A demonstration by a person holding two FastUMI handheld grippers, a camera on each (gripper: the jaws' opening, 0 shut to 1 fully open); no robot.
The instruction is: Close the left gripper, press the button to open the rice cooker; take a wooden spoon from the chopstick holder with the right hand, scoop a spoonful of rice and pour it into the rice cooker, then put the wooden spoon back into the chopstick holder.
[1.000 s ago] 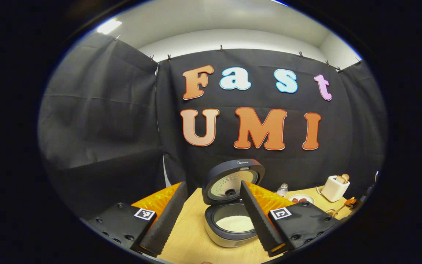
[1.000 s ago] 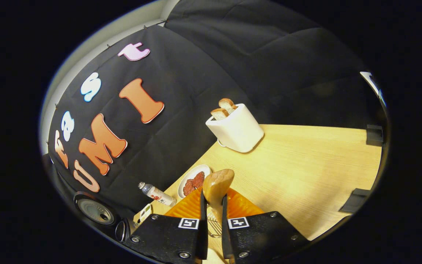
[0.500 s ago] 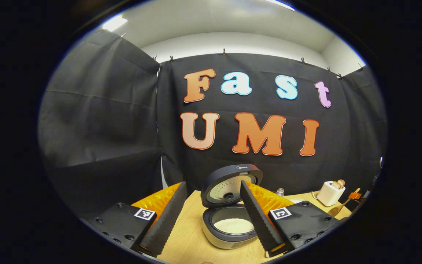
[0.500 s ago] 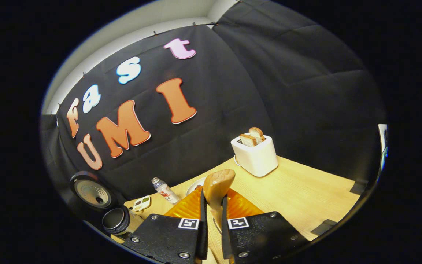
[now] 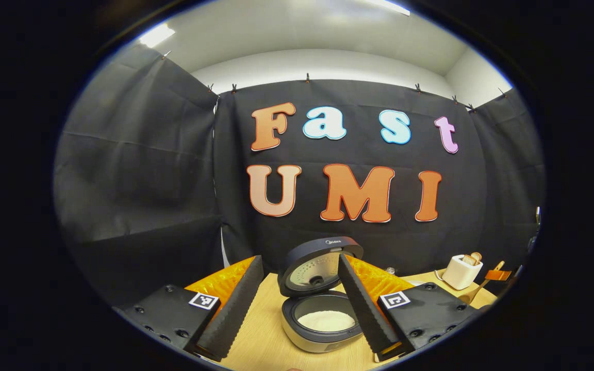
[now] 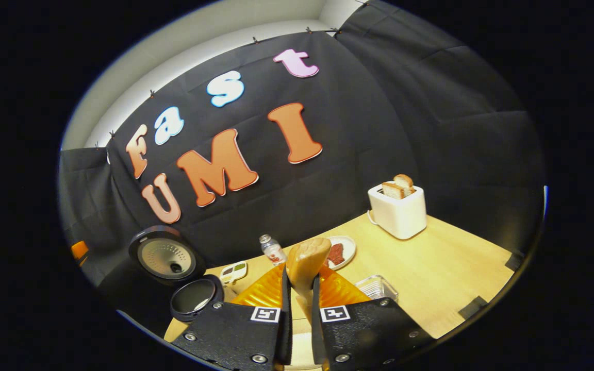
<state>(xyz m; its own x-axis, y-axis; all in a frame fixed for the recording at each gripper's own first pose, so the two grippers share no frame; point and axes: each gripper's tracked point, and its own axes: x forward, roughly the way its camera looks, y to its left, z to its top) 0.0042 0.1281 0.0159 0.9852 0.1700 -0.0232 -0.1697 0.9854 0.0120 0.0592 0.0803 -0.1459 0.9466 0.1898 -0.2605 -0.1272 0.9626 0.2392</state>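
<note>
Over the last second the right gripper [image 6: 297, 288], closed on the spoon [image 6: 306, 260], has swung toward the rice cooker [image 6: 192, 296]: its lid and pot, earlier at the lower-left edge of the right gripper view, now sit farther in, while the toaster [image 6: 399, 210] has shifted rightward and the table [image 6: 446, 273] has levelled. A clear tray [image 6: 377, 286] has come into view. In the left gripper view the cooker [image 5: 323, 322] has dropped lower and the spoon [image 5: 475, 292] has appeared at far right beside the toaster [image 5: 461, 271].
</note>
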